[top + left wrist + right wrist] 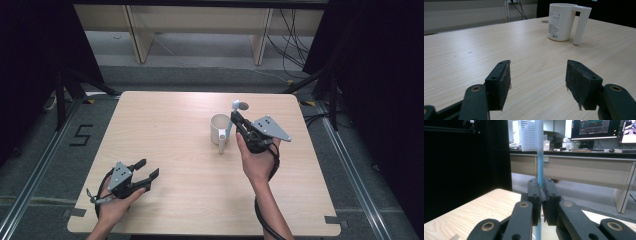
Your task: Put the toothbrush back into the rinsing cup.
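A white mug (pixel 218 127) with a long handle (pixel 580 25) stands upright on the wooden table (pixel 165 130), right of centre. My right gripper (pixel 236 118) hovers just right of the mug and is shut on a thin light-blue stick (pixel 539 165). The stick stands upright between the pads (pixel 535 195), and its pale top (pixel 235 105) rises above the jaws. My left gripper (pixel 146 170) rests near the front left of the table, open with nothing between its pads (pixel 505 80). It faces the mug (pixel 560 21) from well away.
A small grey disc (pixel 243 106) lies on the table behind the mug. Black curtains flank the table on both sides. Beyond the far edge are wooden desk legs (pixel 138 35) and cables (pixel 292 45) on the floor.
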A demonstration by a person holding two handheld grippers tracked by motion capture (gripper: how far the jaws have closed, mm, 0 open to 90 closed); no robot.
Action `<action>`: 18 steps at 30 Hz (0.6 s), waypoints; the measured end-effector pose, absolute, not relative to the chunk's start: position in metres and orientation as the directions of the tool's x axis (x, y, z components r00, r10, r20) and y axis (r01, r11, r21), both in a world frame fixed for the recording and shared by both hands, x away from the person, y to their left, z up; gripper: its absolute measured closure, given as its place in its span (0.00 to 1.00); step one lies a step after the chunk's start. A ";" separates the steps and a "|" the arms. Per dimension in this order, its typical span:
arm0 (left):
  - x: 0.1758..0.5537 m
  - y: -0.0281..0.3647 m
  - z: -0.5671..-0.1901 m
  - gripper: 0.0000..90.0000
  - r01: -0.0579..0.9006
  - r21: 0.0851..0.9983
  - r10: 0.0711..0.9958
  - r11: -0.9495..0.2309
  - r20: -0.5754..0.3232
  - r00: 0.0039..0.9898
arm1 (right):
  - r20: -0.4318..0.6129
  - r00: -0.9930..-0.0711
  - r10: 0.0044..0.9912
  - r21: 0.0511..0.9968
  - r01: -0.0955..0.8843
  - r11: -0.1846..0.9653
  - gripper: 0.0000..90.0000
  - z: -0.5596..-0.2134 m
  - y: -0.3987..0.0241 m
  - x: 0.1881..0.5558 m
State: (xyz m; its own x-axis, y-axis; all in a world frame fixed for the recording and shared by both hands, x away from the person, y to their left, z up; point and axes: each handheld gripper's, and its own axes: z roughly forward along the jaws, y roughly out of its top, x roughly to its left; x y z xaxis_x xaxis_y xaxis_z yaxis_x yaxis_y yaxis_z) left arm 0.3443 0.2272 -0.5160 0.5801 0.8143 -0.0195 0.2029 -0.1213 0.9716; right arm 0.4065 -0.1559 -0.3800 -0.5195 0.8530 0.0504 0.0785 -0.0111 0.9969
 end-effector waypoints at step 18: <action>0.344 0.228 -0.516 0.40 0.201 0.973 0.814 -0.115 -0.024 0.580 | 0.057 -0.518 0.854 0.995 0.099 -0.007 0.96 -0.377 -0.144 0.417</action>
State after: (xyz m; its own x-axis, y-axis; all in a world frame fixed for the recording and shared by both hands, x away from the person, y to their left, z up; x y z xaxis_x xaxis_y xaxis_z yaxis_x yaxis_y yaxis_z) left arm 0.3445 0.2275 -0.5156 0.5797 0.8145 -0.0236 0.2008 -0.1147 0.9729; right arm 0.4170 -0.1436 -0.3767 -0.5176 0.8537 0.0571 0.0987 -0.0067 0.9951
